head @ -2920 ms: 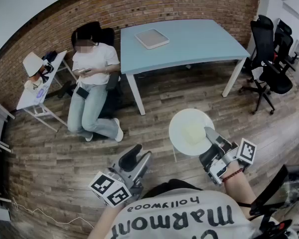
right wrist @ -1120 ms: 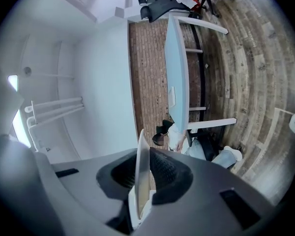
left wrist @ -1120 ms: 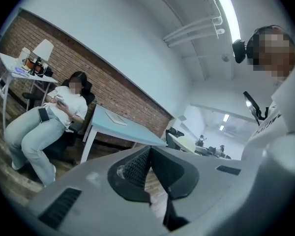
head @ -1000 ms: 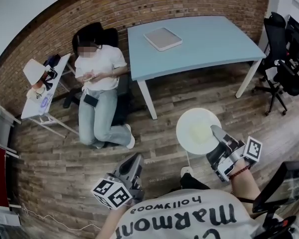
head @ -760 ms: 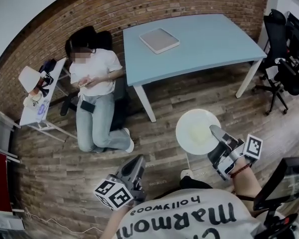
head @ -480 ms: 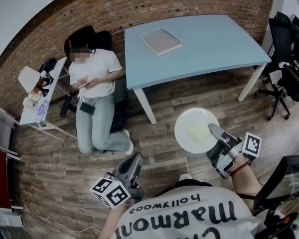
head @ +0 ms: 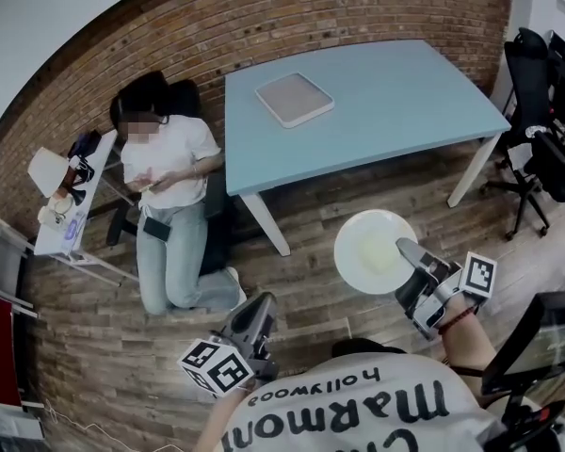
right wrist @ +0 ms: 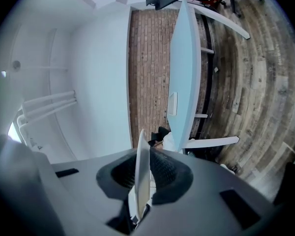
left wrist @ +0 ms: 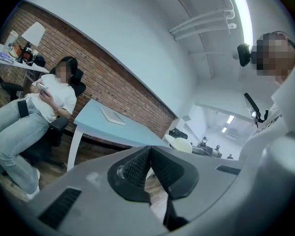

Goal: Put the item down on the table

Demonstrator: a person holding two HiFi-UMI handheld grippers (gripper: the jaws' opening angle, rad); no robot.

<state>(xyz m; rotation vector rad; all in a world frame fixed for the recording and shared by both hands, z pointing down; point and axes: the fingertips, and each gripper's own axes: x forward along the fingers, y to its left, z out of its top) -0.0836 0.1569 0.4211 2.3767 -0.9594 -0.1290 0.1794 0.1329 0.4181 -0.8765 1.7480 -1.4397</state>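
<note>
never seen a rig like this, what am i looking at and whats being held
A person wears a camera on the head and holds a two-jaw gripper in each hand. The head view looks steeply down; the other two pictures look along each gripper's own jaws. The right gripper is clamped on the rim of a white plate, carried above the wooden floor. The left gripper is shut on nothing. Ahead stands a blue table with a flat white tray on it.

White T-shirt [head: 358, 412], black lettering; red bead bracelet [head: 459, 320]; grey left gripper [head: 262, 301], black-white marker cube [head: 214, 367].
</note>
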